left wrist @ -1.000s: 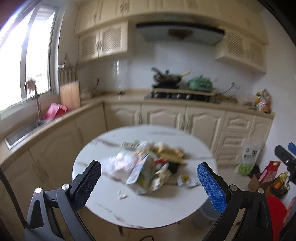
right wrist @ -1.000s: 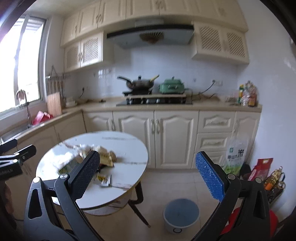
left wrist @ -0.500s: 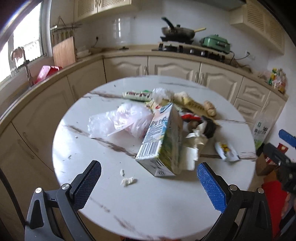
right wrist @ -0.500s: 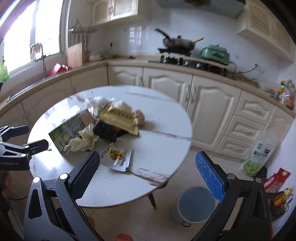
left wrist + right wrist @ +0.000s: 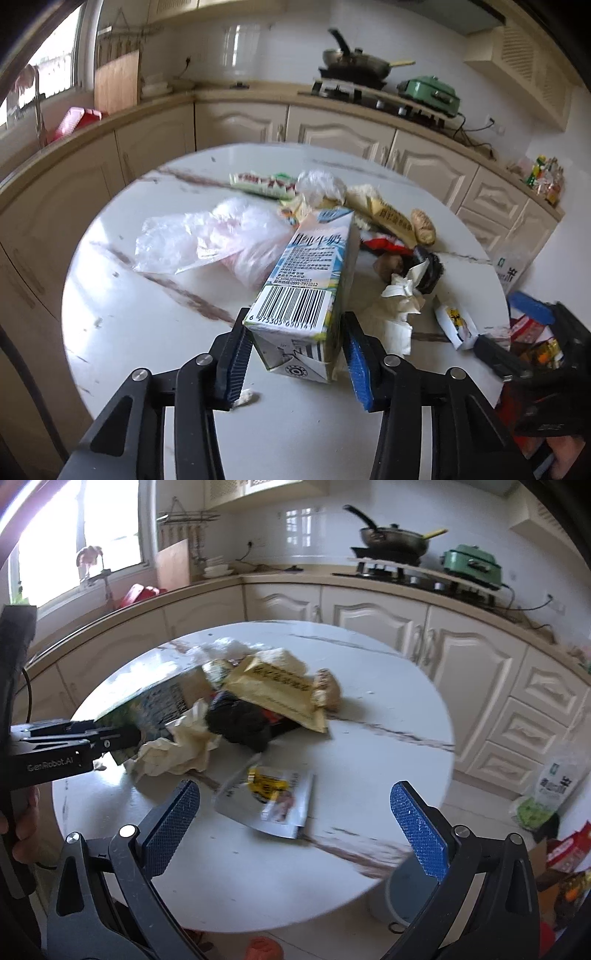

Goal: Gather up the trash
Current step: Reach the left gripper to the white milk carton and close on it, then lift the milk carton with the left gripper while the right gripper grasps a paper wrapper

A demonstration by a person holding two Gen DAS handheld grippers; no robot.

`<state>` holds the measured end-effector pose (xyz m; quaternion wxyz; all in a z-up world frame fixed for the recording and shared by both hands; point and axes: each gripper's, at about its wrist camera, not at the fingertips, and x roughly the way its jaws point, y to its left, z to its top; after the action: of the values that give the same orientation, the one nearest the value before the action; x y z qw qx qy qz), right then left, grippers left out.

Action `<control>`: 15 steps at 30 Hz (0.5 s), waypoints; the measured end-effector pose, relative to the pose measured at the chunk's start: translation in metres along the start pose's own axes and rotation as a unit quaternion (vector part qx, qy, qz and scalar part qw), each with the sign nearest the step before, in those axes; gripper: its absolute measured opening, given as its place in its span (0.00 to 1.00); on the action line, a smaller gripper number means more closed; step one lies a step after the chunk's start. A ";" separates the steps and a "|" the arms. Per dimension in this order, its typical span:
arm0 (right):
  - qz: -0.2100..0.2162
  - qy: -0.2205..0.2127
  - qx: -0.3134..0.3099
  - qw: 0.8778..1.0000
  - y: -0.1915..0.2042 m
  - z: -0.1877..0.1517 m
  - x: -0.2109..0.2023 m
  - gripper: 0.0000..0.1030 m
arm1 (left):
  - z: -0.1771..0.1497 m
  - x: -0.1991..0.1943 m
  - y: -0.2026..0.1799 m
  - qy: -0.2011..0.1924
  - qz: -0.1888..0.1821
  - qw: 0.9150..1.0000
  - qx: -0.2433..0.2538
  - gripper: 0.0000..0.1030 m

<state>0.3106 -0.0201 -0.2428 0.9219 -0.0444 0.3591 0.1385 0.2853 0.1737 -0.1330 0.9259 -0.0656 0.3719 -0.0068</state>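
Barely started, judging by the layout. All the trash visible sits on the round white marble-look table (image 5: 155, 332), and nothing shows in the grey-blue round bin (image 5: 410, 893) on the floor under the table's near edge; only a sliver of that bin is in view, so contents cannot be confirmed.

Left gripper (image 5: 295, 354): jaws closing around the base of the blue-and-white milk carton with barcode (image 5: 310, 273), carton between the blue pads. Left pad looks at or on the carton's side; a slim gap seems left at the right pad. Not yet a firm grip, carton resting on the table.

Right gripper (image 5: 295, 823): jaws wide apart, holding nothing, hovering just above the silver foil snack wrapper with yellow print (image 5: 269, 801) near the table's front edge. Likely next pick.

Left to collect, clustered mid-table:
- clear crumpled plastic bag (image 5: 207, 240), touching the carton's left side
- crumpled white paper napkins (image 5: 177, 742), beside the carton
- yellow-gold snack packet (image 5: 277, 694) lying over a black crumpled wrapper (image 5: 240, 723)
- green-and-white flat wrapper (image 5: 262, 182) at the far side
- small white crumbs by the left pad

Estimate: first item in hand soon, everything else pending.
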 end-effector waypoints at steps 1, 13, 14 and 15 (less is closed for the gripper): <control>0.014 0.006 0.001 1.000 0.002 0.000 0.005 1.00 | -0.001 -0.003 0.000 -0.005 0.005 1.000 0.005 0.40; 0.032 0.035 -0.007 0.999 0.009 0.002 0.037 0.61 | -0.043 -0.031 0.010 -0.009 0.015 1.000 0.022 0.39; 0.036 0.034 -0.002 0.999 0.007 0.002 0.036 0.59 | -0.044 -0.033 0.006 -0.006 0.015 1.000 0.020 0.39; 0.043 0.032 0.003 0.999 0.003 0.002 0.035 0.48 | -0.046 -0.033 0.004 -0.005 0.015 1.000 0.020 0.40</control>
<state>0.3356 -0.0089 -0.2651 0.9032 -0.0303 0.3904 0.1756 0.2297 0.1740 -0.1432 0.9288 -0.0413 0.3682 -0.0005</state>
